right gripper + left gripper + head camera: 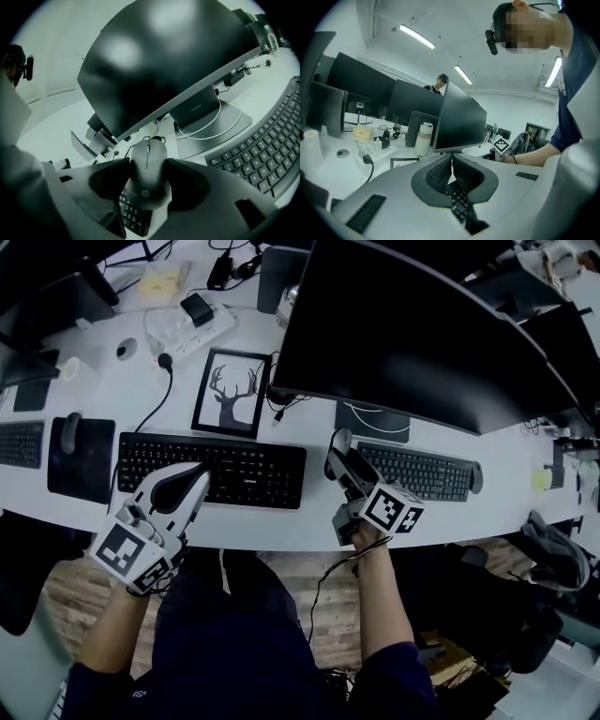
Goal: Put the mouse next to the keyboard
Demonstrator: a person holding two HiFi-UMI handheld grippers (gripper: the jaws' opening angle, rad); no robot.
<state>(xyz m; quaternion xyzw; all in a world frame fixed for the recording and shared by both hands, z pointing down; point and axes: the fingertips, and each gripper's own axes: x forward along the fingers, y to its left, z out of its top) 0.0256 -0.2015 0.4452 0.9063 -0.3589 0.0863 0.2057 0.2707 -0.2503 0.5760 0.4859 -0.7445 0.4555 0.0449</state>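
My right gripper [340, 463] is shut on a grey mouse [147, 174], its pads pressing on both sides of it. It holds the mouse [341, 442] over the white desk, in the gap between the black keyboard [253, 470] and the grey keyboard [422, 472]. The right gripper view shows the grey keyboard [272, 150] to the right and a corner of the black keyboard [131, 216] under the mouse. My left gripper [180, 487] hovers over the left part of the black keyboard, shut with nothing between its ribbed pads [440, 173].
A large dark monitor [412, 334] on a grey stand [211, 124] rises behind the keyboards. A framed deer picture [230, 392], a power strip [192, 329] and a bottle [423, 138] stand further back. Another mouse [69, 432] lies on a pad at left. The desk's front edge [281, 542] curves close below.
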